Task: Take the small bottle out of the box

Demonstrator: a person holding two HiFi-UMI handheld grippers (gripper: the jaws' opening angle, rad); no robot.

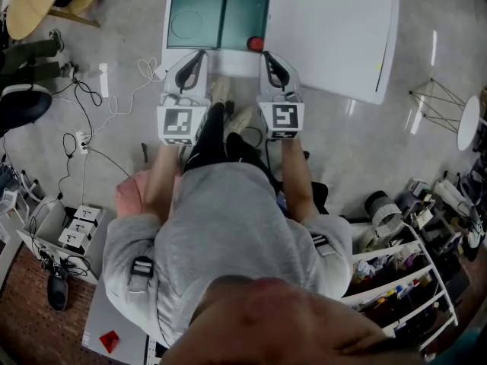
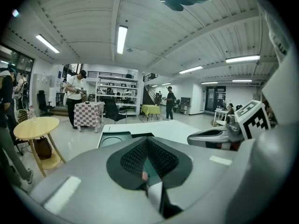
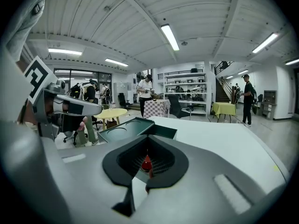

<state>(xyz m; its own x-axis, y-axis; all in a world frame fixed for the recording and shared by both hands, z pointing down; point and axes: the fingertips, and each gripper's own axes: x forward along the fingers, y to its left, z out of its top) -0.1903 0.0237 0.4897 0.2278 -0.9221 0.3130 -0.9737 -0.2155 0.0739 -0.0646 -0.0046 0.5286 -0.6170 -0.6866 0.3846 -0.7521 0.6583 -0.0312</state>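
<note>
White tabletop (image 1: 335, 29) in an open hall carries a dark green two-compartment box (image 1: 194, 10). We note the small bottle (image 1: 256, 43), red, at the box's near right corner. Left tool (image 1: 200, 55) and right tool (image 1: 267, 55), just before the box, have jaws together, holding nothing.

Right gripper (image 3: 148, 171) sits low centre, jaws pressed together, nothing clamped. Through the notch of its dark pads we see a small red object (image 3: 146, 162) dead ahead at 12 o'clock. A dark green box (image 3: 122, 130) lies at 11 o'clock on the white table (image 3: 219, 143), which runs off toward 3 o'clock. The left gripper (image 3: 93, 109) is at 9 o'clock, with its marker cube (image 3: 39, 80) above. Farther back we note a round yellow table (image 3: 111, 113) at 10 o'clock, a checkered table (image 3: 155, 108) and a standing person (image 3: 145, 90) at 12, and another person (image 3: 247, 101) at 2.
</note>
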